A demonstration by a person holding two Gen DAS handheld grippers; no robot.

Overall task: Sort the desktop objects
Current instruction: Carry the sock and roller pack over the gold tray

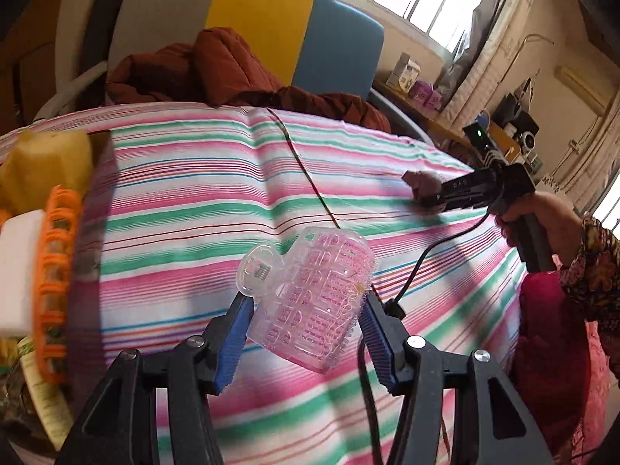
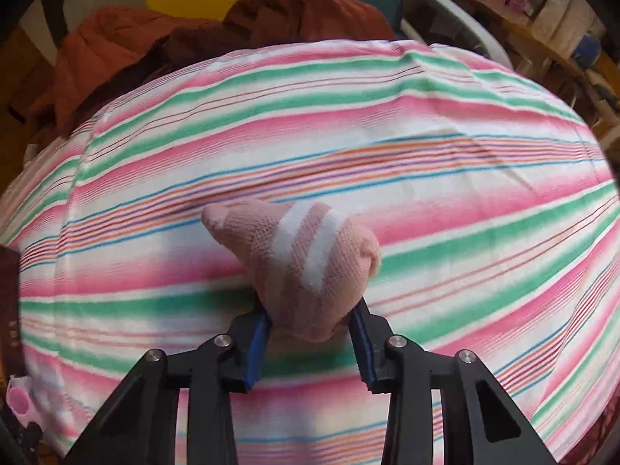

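Tilting down, left tongs (image 1: 306, 321) grip clear roller (image 1: 310, 302) w/ right tongs (image 2: 310, 333) pinching sock (image 2: 310, 259).

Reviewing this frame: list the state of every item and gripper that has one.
left gripper: shut on the clear pink hair roller, held off the cloth
right gripper: shut on the pink sock
pink sock: bunched between the pads
orange basket: holding things
striped cloth: spread, creased

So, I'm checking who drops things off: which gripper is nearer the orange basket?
Left. The left gripper, holding a clear pink hair roller, is near the orange basket at the cloth's left edge. The right gripper, gripping a pink sock, is far across the cloth.
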